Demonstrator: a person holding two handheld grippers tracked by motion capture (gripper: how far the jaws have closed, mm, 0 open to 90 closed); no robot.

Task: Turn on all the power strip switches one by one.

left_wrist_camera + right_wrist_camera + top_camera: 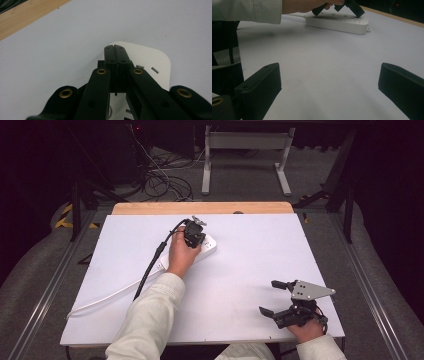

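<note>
Pressed together with nothing between them, my left gripper (115,50) has its black jaws poised over the socket face of the long white plastic power strip (209,246), which lies flat toward the far middle of the white table top (250,270). It looks rigid, light and smooth, apt to skid if pushed, so I would pinch it across its narrow sides; its white cord (107,295) trails toward the near left edge. Well apart, my right gripper (274,296) rests near the near right edge, jaws spread wide and empty.
</note>
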